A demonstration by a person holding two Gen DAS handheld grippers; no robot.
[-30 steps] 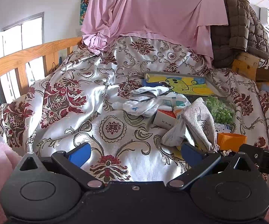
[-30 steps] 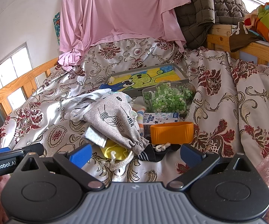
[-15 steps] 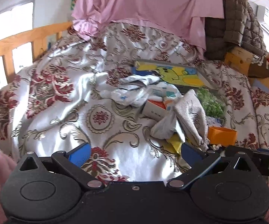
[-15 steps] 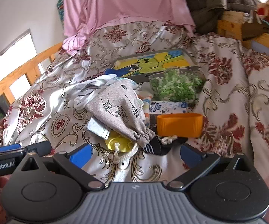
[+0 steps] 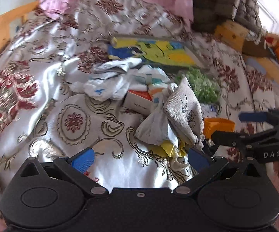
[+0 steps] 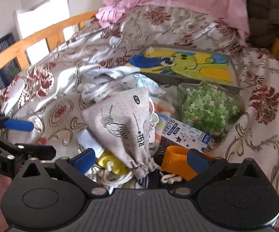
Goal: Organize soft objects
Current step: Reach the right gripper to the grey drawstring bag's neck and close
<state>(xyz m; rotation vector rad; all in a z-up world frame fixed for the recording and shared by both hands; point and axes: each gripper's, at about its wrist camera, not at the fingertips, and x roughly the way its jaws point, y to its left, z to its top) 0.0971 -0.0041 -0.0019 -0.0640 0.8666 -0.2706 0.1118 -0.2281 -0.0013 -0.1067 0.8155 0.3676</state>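
On the floral satin bedspread [image 6: 65,89], a grey printed drawstring cloth pouch [image 6: 122,127] lies atop a clutter pile beside an orange plastic cup [image 6: 176,162], between the spread, empty fingers of the right gripper [image 6: 139,160], while the left gripper [image 5: 139,158] hovers alongside, also wide open and empty.

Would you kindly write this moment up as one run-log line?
phase: approach | left gripper: open, empty | right gripper: open, over grey drawstring pouch | pile on bedspread untouched
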